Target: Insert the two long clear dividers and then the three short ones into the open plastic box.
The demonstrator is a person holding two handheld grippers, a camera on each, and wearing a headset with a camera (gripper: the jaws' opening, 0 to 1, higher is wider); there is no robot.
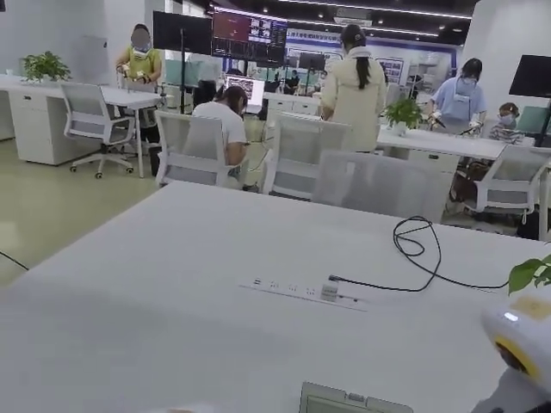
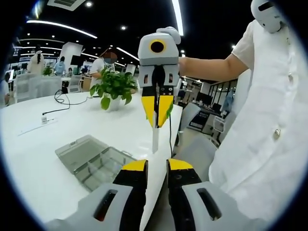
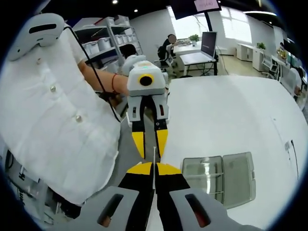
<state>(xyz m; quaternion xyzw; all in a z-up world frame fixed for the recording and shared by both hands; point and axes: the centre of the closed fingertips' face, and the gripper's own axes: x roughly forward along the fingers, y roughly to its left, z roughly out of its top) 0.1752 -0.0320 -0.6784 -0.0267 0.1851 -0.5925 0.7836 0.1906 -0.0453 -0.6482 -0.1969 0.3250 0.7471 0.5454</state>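
The open clear plastic box [image 2: 91, 161] lies flat on the white table [image 2: 120, 126], lid folded out beside it. It sits off to the left of the left gripper [image 2: 158, 165] and lower than its jaws. This gripper is released: its two yellow-tipped jaws stand apart with a clear gap and nothing is clamped between them.

Straight ahead of those jaws, tip to tip with them, is the right gripper [image 2: 158, 115]. Its jaws are clenched on a thin clear plastic divider [image 2: 155, 139], which it grips by one end. The strip's long axis runs on from the right gripper's jaws toward the left gripper, and its free end reaches just short of the gap in the left jaws. In the right gripper view the strip shows edge-on as a fine line that passes between the left gripper's parted jaws; whether it touches them cannot be told. Whether it is a long or a short divider cannot be told either.

From the right gripper, the box lies to the right and a little ahead, near but apart from the strip. Both grippers are held off the table edge, so the box is about as near to one as to the other. By judgement, the coming move turns on the strip being carried sideways over the box and set down edge-first.
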